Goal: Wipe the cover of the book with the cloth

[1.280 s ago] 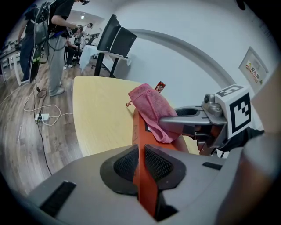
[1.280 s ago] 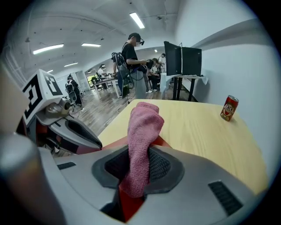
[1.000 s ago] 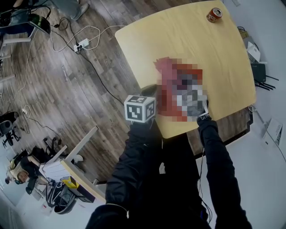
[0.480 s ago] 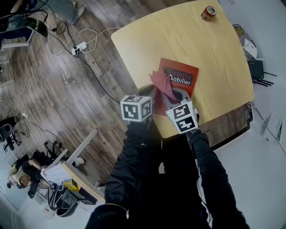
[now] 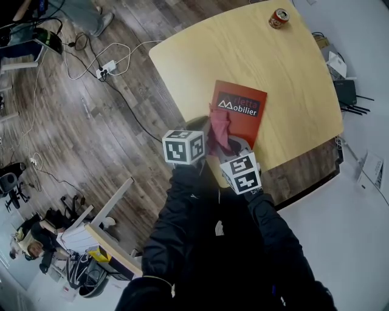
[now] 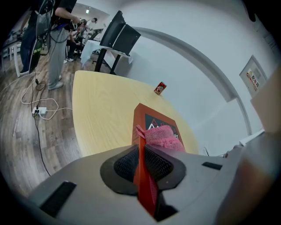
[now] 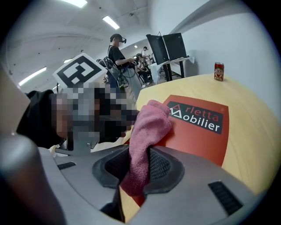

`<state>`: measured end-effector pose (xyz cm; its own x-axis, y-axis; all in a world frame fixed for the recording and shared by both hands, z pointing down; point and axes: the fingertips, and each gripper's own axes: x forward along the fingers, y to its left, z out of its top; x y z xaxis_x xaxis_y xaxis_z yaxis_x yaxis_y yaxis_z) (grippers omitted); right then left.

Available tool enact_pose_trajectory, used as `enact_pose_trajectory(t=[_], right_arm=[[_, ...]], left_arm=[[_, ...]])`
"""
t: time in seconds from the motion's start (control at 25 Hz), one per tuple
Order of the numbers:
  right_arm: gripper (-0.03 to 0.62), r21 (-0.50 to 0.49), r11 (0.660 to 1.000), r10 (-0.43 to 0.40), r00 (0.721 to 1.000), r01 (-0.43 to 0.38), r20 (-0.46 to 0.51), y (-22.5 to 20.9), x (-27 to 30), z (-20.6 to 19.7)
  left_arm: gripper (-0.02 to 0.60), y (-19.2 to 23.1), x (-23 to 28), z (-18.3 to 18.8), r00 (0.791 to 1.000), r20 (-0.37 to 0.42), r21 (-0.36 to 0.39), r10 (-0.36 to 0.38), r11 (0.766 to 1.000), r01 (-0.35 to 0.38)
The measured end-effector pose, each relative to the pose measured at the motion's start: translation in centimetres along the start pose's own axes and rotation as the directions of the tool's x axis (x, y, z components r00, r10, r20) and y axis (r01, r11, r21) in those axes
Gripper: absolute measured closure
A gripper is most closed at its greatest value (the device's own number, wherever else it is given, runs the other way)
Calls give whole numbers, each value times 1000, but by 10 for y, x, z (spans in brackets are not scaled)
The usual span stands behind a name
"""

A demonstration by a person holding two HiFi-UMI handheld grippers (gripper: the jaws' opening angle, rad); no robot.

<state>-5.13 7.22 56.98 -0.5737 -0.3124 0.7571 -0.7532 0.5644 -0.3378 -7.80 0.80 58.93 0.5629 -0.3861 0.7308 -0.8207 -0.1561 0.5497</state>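
An orange-red book (image 5: 240,115) with a dark title panel lies on the round wooden table (image 5: 267,61) near its front edge. My left gripper (image 6: 141,162) is shut on the book's near edge (image 6: 142,176); its marker cube (image 5: 184,147) shows in the head view. My right gripper (image 7: 141,169) is shut on a pink cloth (image 7: 147,132), which drapes onto the near part of the book cover (image 7: 202,127). In the head view the cloth (image 5: 220,129) lies on the book's near-left corner, just ahead of the right gripper's marker cube (image 5: 241,173).
A red drink can (image 5: 279,18) stands at the table's far edge. Cables and a power strip (image 5: 104,64) lie on the wooden floor to the left. Boxes and dark devices (image 5: 343,91) sit on the floor right of the table. People stand by desks (image 7: 118,57) in the background.
The right gripper has pulled the cloth back toward me along the cover, uncovering more of the title panel. The left gripper stays at the book's near edge.
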Motion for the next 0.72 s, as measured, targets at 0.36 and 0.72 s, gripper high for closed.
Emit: enact_pose_trajectory(t=[0.36,0.72], right_arm=[[485,39,998,48,999,-47,-21,25,-7,-24],[485,69,995,66,998,-66,3,34,-28,-31]], left_arm=[[514,0,-1,0,1000,-1,0,3,1000,-3],[514,0,-2,-1,1000,-1,16,29,999,-29]])
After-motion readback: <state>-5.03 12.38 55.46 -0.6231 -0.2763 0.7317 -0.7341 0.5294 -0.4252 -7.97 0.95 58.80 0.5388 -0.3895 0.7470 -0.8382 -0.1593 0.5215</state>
